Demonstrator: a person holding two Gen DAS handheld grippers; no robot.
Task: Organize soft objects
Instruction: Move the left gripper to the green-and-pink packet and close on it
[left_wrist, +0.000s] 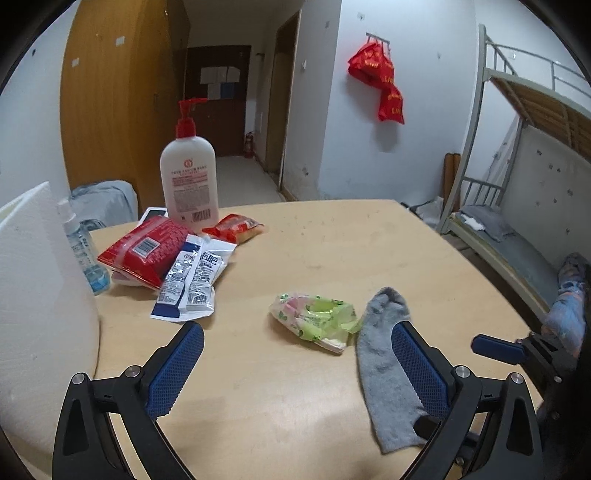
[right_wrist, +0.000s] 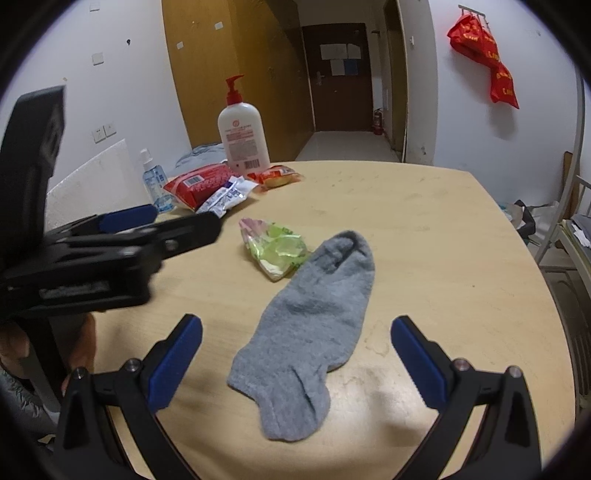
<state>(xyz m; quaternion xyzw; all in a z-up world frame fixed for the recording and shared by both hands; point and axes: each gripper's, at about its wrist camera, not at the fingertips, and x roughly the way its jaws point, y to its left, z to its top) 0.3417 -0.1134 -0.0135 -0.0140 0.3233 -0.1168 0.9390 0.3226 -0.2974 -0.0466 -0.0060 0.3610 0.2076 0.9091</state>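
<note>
A grey sock (right_wrist: 314, 314) lies flat on the round wooden table (right_wrist: 443, 258), toe end away from me. My right gripper (right_wrist: 295, 350) hovers open over its cuff end, one finger on each side, not touching it. A crumpled green tissue pack (left_wrist: 314, 319) rests just left of the sock's (left_wrist: 380, 354) toe. My left gripper (left_wrist: 295, 354) is open above bare table near the pack; its right finger (left_wrist: 417, 365) overlaps the sock in view. Seen from the right wrist, the left gripper (right_wrist: 166, 223) hangs at the left, nothing between its fingers.
At the table's far left stand a white pump bottle with a red top (left_wrist: 188, 177), red snack packs (left_wrist: 147, 251), white and blue sachets (left_wrist: 192, 280) and a small spray bottle (left_wrist: 83, 251). A white foam board (left_wrist: 40, 295) leans at the left. A bunk bed (left_wrist: 517, 184) stands right.
</note>
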